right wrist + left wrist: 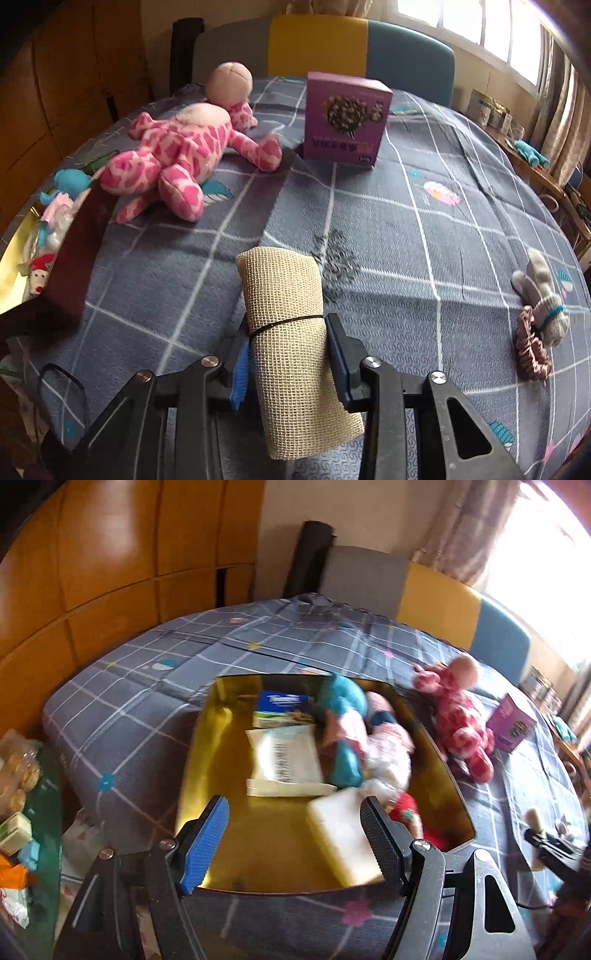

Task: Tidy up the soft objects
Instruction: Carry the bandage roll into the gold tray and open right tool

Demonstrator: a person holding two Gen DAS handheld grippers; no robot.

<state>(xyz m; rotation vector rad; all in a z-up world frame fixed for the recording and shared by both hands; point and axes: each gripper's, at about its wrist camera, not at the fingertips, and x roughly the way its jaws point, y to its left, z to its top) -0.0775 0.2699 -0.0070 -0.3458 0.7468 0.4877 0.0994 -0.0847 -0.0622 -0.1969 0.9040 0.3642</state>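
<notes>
Mesh roll [291,354] looks light, soft, squashy, its weave grippy; best held mid-length near its band, where right tongs [288,363] clamp it above the bed [406,229]. Long axis runs 6 to 12 o'clock. Left tongs [295,834] gape empty over gold box [192,775]; pink plush [177,155] at 10 o'clock.

Both wrist views near bed; share pink plush [458,720] [177,155].
</notes>
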